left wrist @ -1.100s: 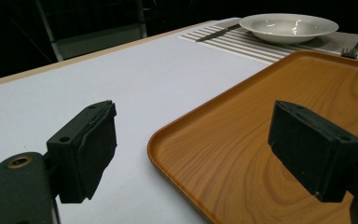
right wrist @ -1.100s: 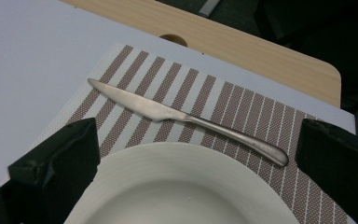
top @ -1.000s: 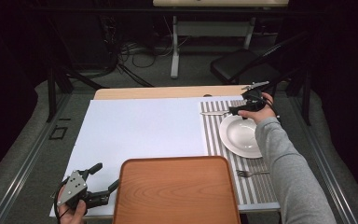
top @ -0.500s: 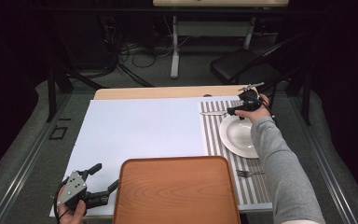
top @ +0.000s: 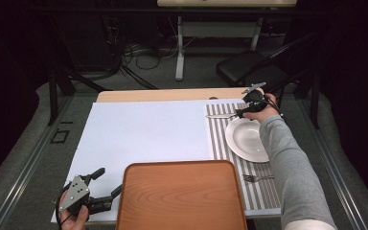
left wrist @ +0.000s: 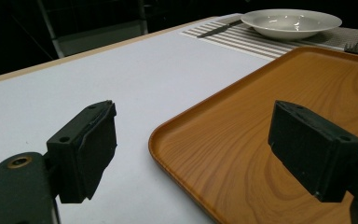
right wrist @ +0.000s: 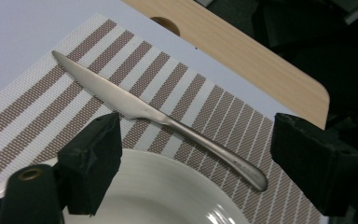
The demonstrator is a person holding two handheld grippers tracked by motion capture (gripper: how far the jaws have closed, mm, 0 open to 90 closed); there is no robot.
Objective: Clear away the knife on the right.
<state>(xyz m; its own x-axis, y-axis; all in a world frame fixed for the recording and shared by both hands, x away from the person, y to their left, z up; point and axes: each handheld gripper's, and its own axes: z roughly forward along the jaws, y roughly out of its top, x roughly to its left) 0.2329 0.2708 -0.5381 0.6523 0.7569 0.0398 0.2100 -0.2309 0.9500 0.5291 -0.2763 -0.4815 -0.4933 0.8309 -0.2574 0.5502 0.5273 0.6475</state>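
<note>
- Dark room; white table (top: 139, 132) carries a striped placemat (right wrist: 200, 88) at 2 o'clock.
- Right gripper (right wrist: 191, 158) hovers over the knife (right wrist: 135, 112) beyond the plate (top: 247, 139), jaws just narrowing, still unclenched with nothing gripped, evidently lining up a pickup.
- Left gripper (left wrist: 191, 154) idles released at 7 o'clock beside the tray (left wrist: 261, 107).

Knife (right wrist: 158, 119) beyond plate (top: 246, 140), on placemat (top: 216, 135)

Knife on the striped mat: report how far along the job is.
Done: nothing visibly; the wooden tray is bare. In hand: the right gripper hangs over the knife, its jaws closing a little but clear of it. Left: the grasp, plus plate and fork untouched. The left gripper waits open.
</note>
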